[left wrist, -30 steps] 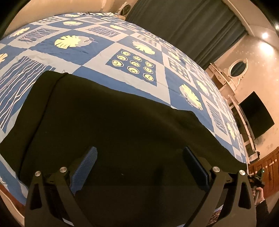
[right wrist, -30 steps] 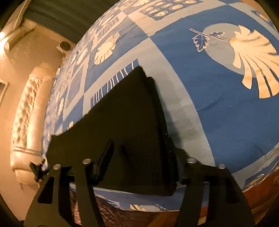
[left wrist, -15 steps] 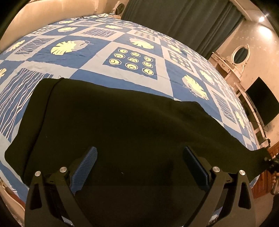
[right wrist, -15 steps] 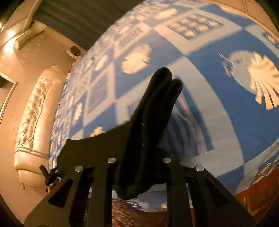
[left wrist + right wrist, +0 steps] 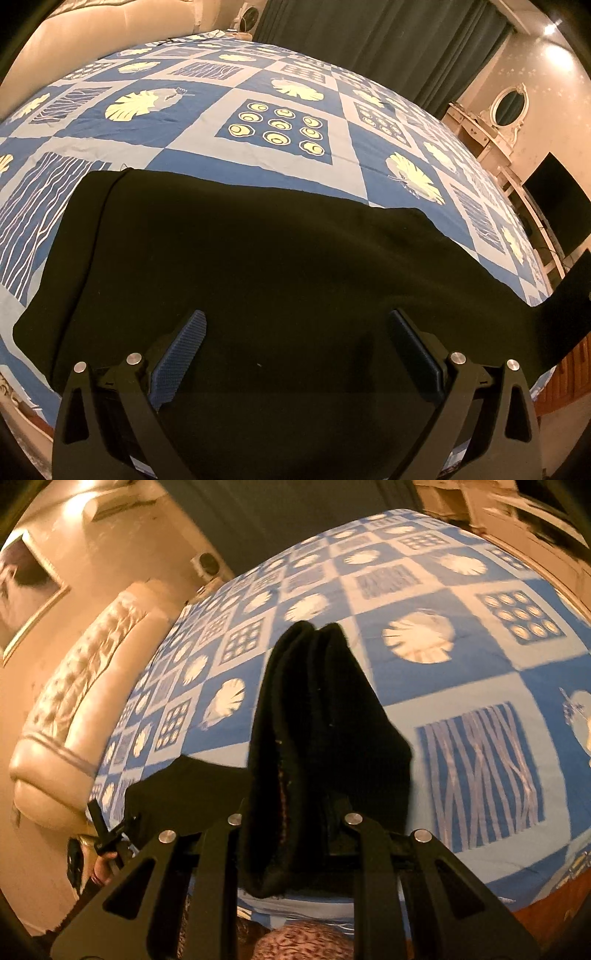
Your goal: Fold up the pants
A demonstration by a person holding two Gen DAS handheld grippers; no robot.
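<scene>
Black pants lie folded lengthwise across the near edge of a bed with a blue patterned cover. My left gripper is open and hovers just above the middle of the pants, blue pads spread wide, holding nothing. My right gripper is shut on one end of the pants and holds it lifted above the bed; the cloth stands bunched up between the fingers. The rest of the pants trails down to the left in the right wrist view.
A cream tufted headboard stands at the bed's left end in the right wrist view. Dark curtains, a white dresser with an oval mirror and a black TV line the far side. The person's other hand shows at the lower left.
My right gripper closed on the end of the pants and lifted it off the bed. The left gripper stayed open and rose slightly over the pants.
</scene>
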